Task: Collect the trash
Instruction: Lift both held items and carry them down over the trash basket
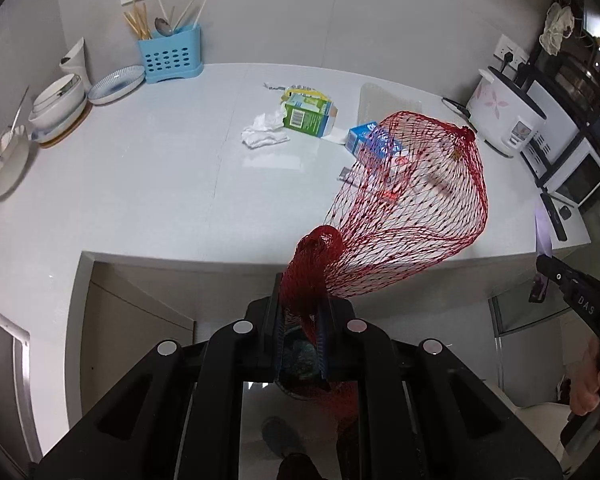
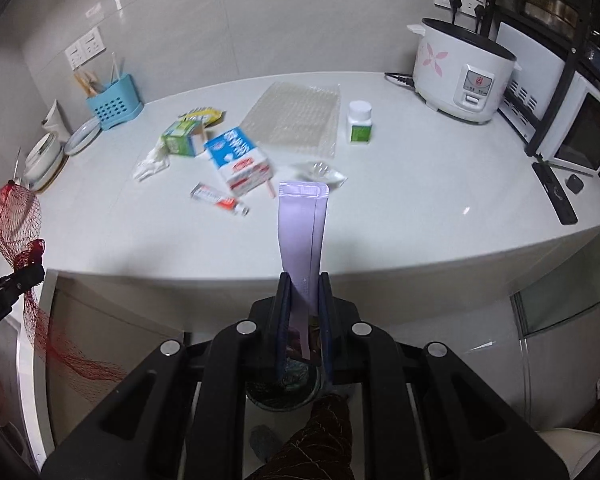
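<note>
"DAS" on the right gripper (image 1: pixel 542 264); other print unreadable

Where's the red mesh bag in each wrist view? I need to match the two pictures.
Left wrist: red mesh bag centre-right, clamped in the left gripper, ballooning over the counter.
Right wrist: same bag at the far left edge, hanging from that gripper.
Shared landmark: blue utensil holder at the wall.

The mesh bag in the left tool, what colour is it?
Red; the mesh bag shows best in the left wrist view, pinched in the left tool.
</note>
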`<state>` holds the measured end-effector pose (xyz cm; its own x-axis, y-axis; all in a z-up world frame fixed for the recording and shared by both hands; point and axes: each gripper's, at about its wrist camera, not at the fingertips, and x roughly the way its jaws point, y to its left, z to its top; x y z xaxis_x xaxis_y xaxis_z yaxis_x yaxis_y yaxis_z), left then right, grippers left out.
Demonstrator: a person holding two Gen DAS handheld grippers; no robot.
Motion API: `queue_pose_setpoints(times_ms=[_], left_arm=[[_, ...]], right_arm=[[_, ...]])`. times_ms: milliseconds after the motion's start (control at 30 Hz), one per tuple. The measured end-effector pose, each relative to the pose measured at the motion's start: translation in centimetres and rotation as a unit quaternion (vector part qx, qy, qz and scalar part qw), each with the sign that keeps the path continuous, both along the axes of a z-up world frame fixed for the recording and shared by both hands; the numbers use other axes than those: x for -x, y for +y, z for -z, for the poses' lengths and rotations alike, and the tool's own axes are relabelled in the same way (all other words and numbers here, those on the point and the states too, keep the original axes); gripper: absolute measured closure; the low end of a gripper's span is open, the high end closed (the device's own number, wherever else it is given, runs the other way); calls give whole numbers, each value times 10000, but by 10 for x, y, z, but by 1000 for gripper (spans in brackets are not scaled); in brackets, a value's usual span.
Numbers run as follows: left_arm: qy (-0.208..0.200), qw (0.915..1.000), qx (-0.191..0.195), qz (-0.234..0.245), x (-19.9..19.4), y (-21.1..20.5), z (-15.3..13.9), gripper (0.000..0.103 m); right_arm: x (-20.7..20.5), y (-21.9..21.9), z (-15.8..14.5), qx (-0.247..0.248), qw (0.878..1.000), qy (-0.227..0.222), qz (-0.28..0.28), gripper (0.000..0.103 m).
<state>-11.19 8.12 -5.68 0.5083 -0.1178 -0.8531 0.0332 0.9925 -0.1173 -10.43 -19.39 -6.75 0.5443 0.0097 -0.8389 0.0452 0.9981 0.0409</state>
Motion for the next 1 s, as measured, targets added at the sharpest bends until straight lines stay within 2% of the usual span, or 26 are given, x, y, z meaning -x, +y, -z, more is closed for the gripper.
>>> queue_pose_setpoints(times_ms=[267,367,533,733,1000], left_arm=[[177,9995,94,-238,45,28,33,91],[260,9992,85,-307,52,29,48,91],[121,9987,69,-499,62,24,83,91],[435,9967,184,-668,66,9,167,91],[823,9938,328,-673,64,-20,316,91]], right_arm=[[40,32,26,17,9995,248,-195,90],[46,37,43,-24,9989,381,-266,90],[48,40,81,-34,9974,451,-560,90],[44,48,170,109,9910,850,-1026,90],[39,43,316,98,9814,1365,-1349,90]])
